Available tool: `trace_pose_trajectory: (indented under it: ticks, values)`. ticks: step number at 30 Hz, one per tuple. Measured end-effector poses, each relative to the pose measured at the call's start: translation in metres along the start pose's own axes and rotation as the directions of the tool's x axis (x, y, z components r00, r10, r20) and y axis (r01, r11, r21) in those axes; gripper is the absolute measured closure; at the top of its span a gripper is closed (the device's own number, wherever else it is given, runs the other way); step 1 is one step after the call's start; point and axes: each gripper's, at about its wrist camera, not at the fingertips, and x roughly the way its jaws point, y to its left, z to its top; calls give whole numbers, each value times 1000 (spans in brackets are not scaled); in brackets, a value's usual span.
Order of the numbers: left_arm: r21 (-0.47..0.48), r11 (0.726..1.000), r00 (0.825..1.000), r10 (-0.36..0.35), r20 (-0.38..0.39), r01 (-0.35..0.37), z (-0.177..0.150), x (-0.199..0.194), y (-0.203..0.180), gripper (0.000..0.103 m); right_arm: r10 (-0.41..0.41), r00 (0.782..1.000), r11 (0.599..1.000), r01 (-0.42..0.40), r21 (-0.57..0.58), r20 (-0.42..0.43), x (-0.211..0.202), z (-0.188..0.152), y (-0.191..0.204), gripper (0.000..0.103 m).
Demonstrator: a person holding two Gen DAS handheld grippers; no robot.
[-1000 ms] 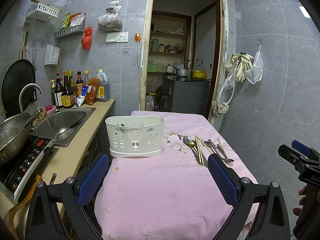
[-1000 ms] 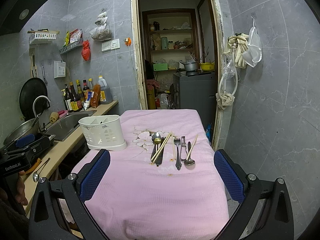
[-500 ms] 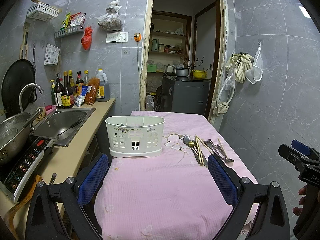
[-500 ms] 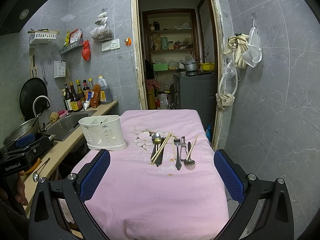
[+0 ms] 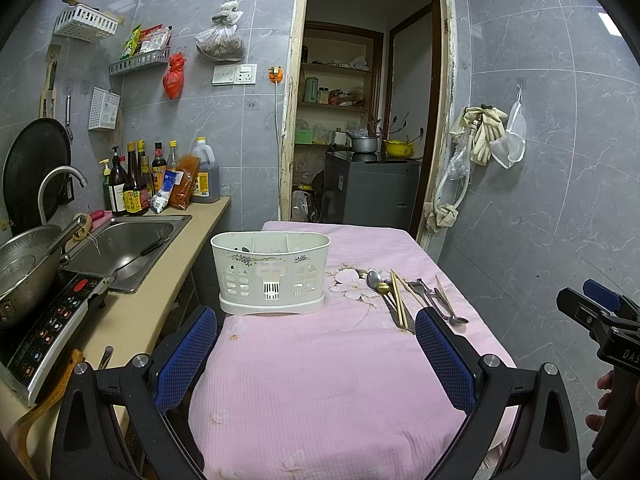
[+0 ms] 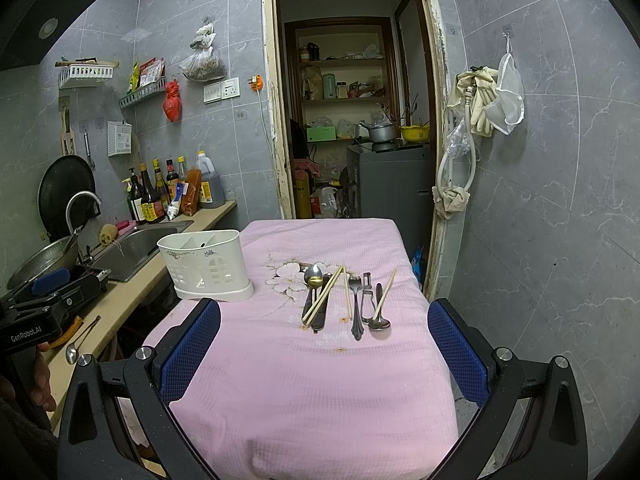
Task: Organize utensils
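The left gripper [image 5: 316, 344] hangs over the near end of a table under a pink cloth [image 5: 320, 380], its blue-padded fingers [image 5: 186, 354] spread wide with nothing between them. Farther along the cloth, left of centre, a white utensil caddy [image 5: 271, 278] stands upright. To its right a loose row of utensils [image 5: 412, 296] lies flat: spoons, chopsticks and other metal pieces, some overlapping. At the near right edge the right gripper [image 5: 600, 312] shows partly, held by a hand [image 5: 604, 400]. On the left, a counter carries a sink [image 5: 128, 248].

Home kitchen: sink [image 5: 128, 246], sauce bottles [image 5: 134, 188], induction cooker [image 5: 48, 320].
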Motion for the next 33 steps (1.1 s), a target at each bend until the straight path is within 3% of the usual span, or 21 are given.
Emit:
trace_pose_trajectory:
  ticks: [33]
  values:
    - [-2, 1000, 1000, 2, 0, -2, 0, 1, -3, 3, 1, 1000, 1000, -1, -2, -1, 2, 3, 4, 1]
